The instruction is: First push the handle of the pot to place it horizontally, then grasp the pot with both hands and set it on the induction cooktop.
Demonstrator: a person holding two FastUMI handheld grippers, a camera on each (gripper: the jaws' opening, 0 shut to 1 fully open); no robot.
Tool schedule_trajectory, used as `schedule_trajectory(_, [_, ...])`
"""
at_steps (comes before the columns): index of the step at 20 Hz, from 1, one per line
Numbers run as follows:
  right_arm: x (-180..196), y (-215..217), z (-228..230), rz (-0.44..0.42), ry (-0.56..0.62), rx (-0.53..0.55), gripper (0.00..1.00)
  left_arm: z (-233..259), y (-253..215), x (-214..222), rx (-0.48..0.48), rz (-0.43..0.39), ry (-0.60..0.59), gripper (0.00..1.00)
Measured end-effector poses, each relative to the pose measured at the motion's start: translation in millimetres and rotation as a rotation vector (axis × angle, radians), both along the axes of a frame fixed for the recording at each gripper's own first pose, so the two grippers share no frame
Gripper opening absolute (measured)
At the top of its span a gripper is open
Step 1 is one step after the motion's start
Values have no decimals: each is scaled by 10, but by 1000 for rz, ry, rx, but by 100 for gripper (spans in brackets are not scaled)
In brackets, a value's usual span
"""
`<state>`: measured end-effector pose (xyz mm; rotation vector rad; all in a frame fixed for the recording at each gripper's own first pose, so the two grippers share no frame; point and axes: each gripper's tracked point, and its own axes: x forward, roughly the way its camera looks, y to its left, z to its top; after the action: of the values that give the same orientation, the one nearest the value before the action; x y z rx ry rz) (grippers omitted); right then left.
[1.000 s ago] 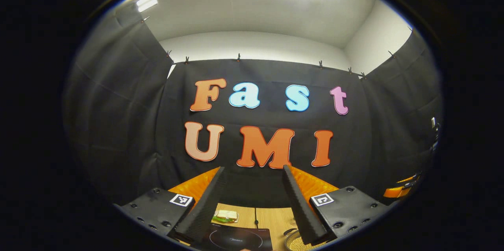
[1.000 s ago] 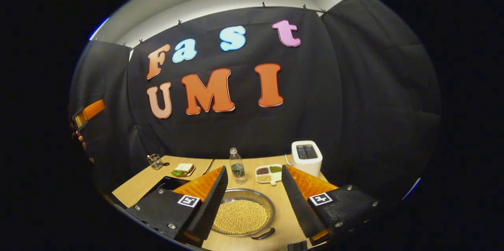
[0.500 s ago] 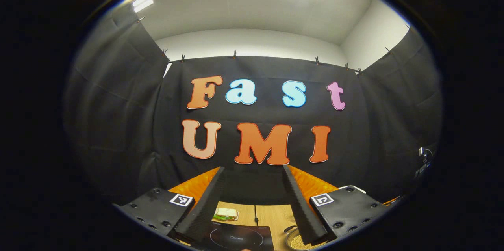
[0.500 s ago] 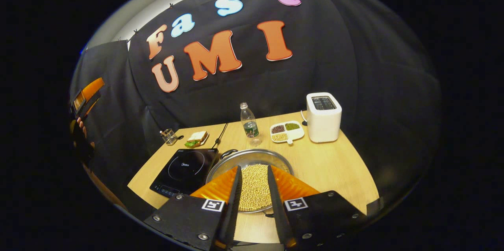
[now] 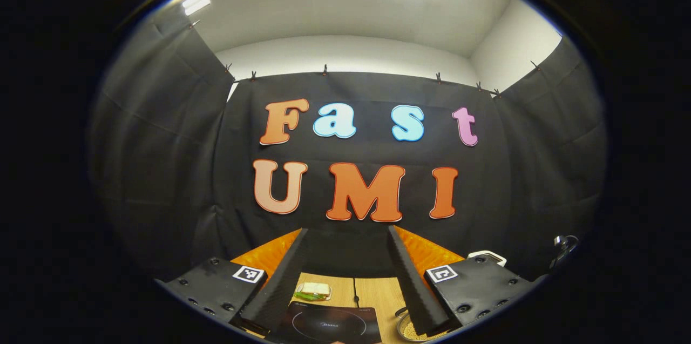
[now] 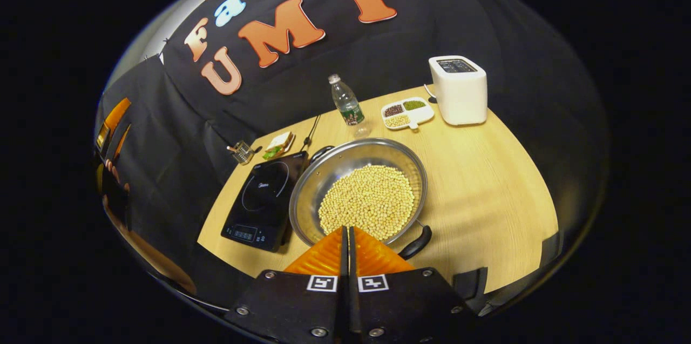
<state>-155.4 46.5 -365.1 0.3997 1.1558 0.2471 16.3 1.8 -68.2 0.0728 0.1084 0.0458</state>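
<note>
The pot [image 6: 359,195] sits on the tabletop [image 6: 486,182] just right of the induction cooktop [image 6: 264,198], its rim at or over the cooktop's edge, and it is heaped with pale beans [image 6: 367,201]. One dark handle [image 6: 414,242] sticks out at the near right of the rim; a second handle [image 6: 322,152] shows at the far side.

The right claw [image 6: 346,233] is clenched on nothing, fingers pressed together, poised above the pot's near rim, just left of the near handle. In the left gripper view the left claw [image 5: 345,268] is released, fingers well spread, held high and level; below it lie the cooktop [image 5: 329,325] and a sliver of the pot [image 5: 406,328].

I judge the handle push is the step in hand. The closed tip could slide off the rounded handle, or catch the rim and spin the whole pot. A hard shove could drive the pot into the cooktop or jolt beans out.

Behind stand a water bottle [image 6: 346,102], a tray of grains [image 6: 407,112], a toaster [image 6: 459,90] and a sandwich [image 6: 278,144].
</note>
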Motion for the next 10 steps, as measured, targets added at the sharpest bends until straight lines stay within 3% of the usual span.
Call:
schedule_trajectory(4, [-251,116,-193,74,105,2,0,-49,59,7,8,4,10,94])
schedule_trajectory(10, [-504,147,-518,89,250,-3,0,-164,148,7,14,12,32,93])
